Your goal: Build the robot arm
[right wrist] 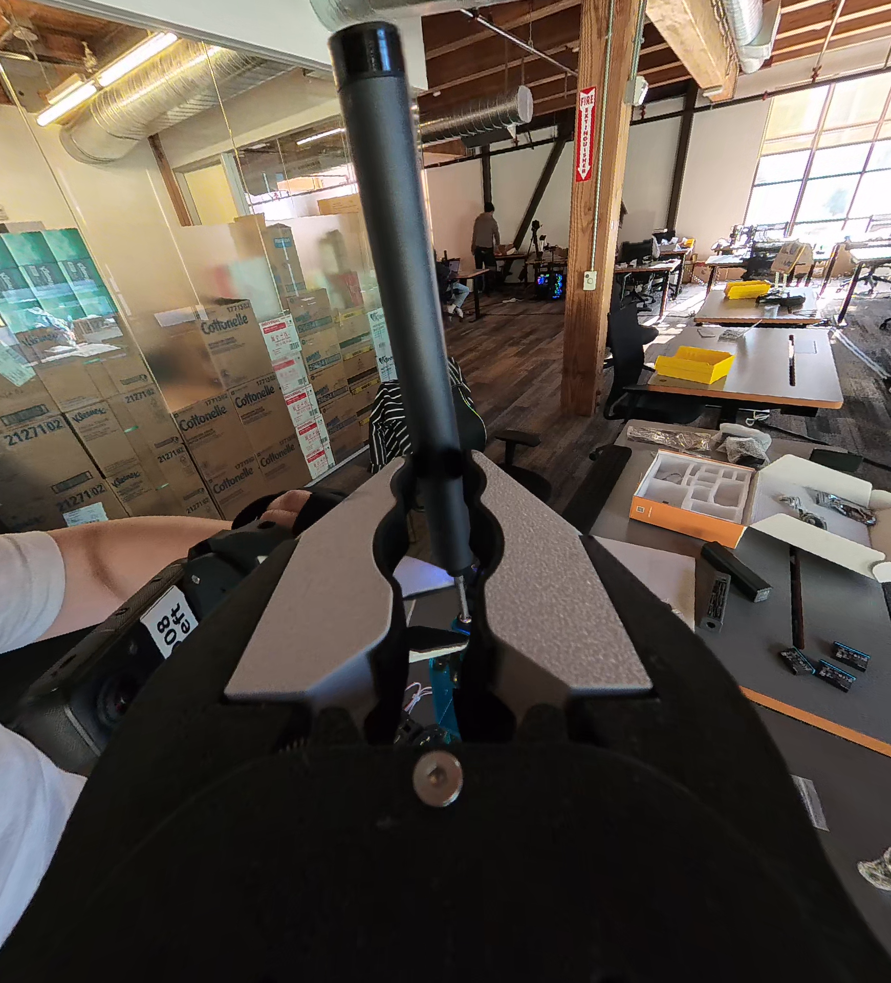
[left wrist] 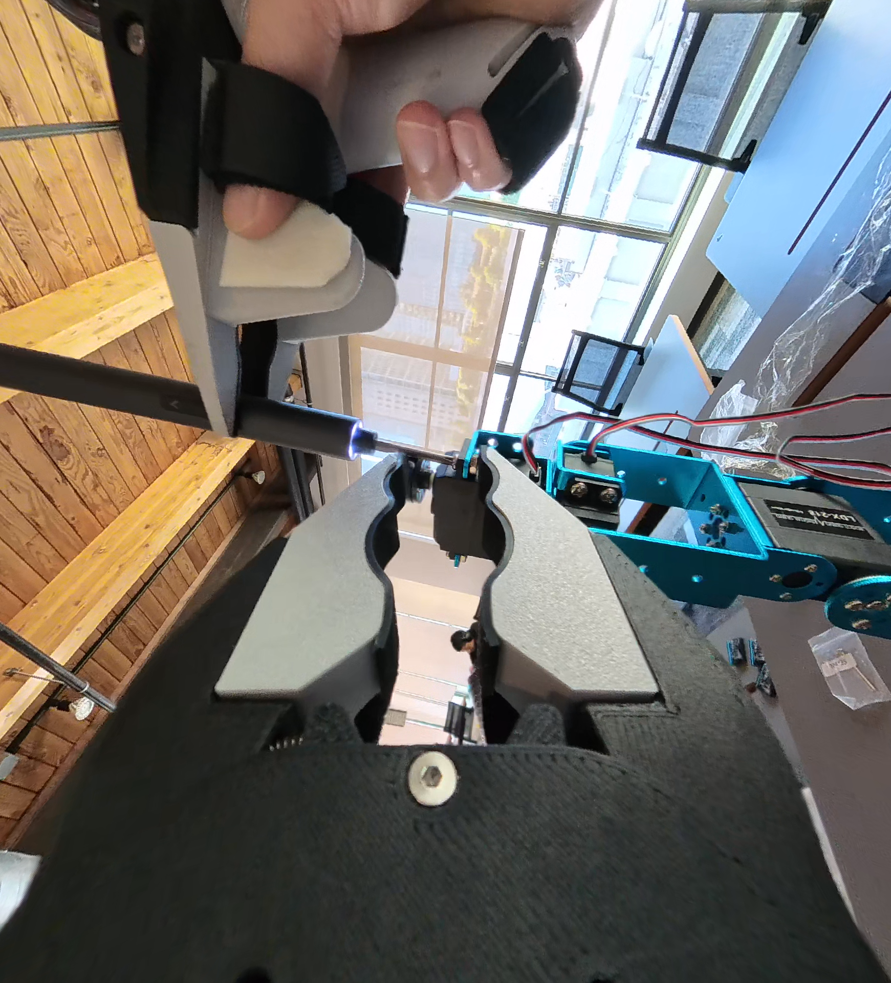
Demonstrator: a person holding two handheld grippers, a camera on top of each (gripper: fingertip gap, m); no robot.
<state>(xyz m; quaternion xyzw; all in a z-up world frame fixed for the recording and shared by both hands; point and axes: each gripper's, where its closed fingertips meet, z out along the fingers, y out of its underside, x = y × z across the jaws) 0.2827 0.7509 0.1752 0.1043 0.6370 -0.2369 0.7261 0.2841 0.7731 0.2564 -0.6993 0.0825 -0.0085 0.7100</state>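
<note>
Blue metal is what I see first: a small blue robot arm [left wrist: 709, 510] with black motors sticks out over the grey counter [left wrist: 858, 798]. My left tongs [left wrist: 440, 468] are closed on the black motor block [left wrist: 459, 524] at the very end of that arm. The block sits right between the two grey tips, pressed against the right one. I cannot tell if the left tip touches it too. Red, white and black wires [left wrist: 725, 425] loop up from the arm.

My right tongs [right wrist: 439, 471] are squeezed shut around a long black electric screwdriver [right wrist: 406, 298]. The tool stands almost straight up between the tips, with most of its body above them. Its thin metal bit [right wrist: 463, 598] pokes down in the gap behind the tips and rests on a screw in the blue bracket [right wrist: 459, 630]. In the left wrist view the same screwdriver [left wrist: 113, 393] comes in from the left, its little light is glowing, and its bit meets the bracket just above my left tongs.

Off to the side on the counter [right wrist: 831, 638] lie an open orange box [right wrist: 693, 497] with white foam, some small black parts [right wrist: 826, 662] and a small clear bag [left wrist: 847, 670].
</note>
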